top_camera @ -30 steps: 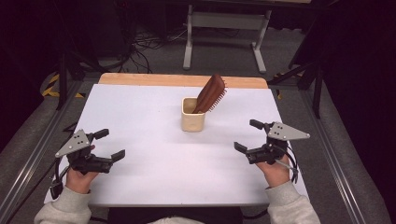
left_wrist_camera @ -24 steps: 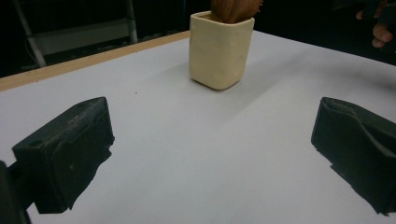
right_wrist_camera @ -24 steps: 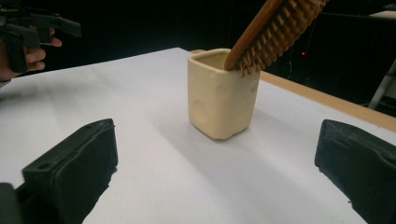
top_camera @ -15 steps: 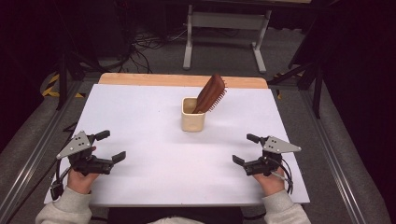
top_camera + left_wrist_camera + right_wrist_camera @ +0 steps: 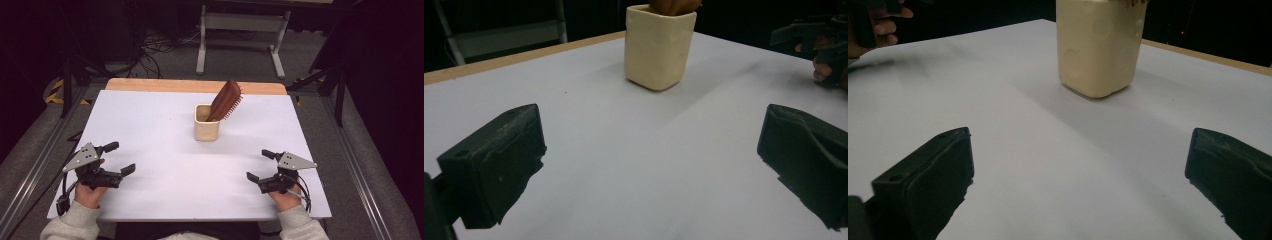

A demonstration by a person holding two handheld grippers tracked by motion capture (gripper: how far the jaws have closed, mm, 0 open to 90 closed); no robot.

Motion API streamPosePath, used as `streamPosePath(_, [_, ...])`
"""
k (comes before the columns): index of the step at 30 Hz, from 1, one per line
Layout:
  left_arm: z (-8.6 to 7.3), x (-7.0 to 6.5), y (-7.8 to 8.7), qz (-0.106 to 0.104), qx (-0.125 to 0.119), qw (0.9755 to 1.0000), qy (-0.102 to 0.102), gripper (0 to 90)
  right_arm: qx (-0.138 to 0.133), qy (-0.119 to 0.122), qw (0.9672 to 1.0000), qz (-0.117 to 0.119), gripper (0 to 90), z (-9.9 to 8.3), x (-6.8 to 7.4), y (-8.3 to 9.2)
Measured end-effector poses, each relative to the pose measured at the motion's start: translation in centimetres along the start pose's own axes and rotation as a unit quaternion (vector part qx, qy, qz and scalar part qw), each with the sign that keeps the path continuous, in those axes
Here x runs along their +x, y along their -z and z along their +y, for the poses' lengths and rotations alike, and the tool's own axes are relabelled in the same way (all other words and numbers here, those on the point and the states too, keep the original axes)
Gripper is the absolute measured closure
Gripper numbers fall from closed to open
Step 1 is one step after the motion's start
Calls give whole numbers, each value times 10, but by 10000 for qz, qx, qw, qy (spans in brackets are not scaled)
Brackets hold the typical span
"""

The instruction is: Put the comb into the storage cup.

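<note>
A cream square cup (image 5: 206, 129) stands upright near the middle of the white table (image 5: 150, 120); a brown hairbrush (image 5: 226, 99) leans out of it to the right, bristles facing right. My left gripper (image 5: 119, 157) rests open at the front left, nothing between its jaws. At the front right my right gripper (image 5: 259, 165) is open and holds nothing. The cup (image 5: 659, 46) stands ahead in the left gripper view, with the other gripper (image 5: 819, 37) at the far right. In the right gripper view the cup (image 5: 1099, 45) is ahead, well beyond the jaws.
A wooden strip (image 5: 195, 86) runs along the table's far edge. Behind it, a metal stand (image 5: 242, 35) and cables (image 5: 155, 47) lie on the dark floor. Metal rails (image 5: 350, 155) flank both table sides.
My right gripper has drawn back toward the front edge and slightly right. The left gripper has barely shifted. Cup and hairbrush are unmoved.
</note>
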State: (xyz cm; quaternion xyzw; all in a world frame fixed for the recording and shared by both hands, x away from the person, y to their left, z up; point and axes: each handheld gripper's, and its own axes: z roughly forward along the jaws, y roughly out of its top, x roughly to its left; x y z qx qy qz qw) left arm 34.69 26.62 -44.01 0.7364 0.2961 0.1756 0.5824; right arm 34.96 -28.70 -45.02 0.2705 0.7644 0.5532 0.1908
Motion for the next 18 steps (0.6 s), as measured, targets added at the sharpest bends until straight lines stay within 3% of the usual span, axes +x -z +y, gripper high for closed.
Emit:
streamPosePath(10, [-10, 5, -3, 190, 36, 9997, 142, 0, -63, -28, 10000, -43, 0, 1, -1, 3])
streamPosePath(18, [-10, 4, -3, 123, -42, 9999, 51, 0, -71, 58, 10000, -29, 1, 2, 0, 3])
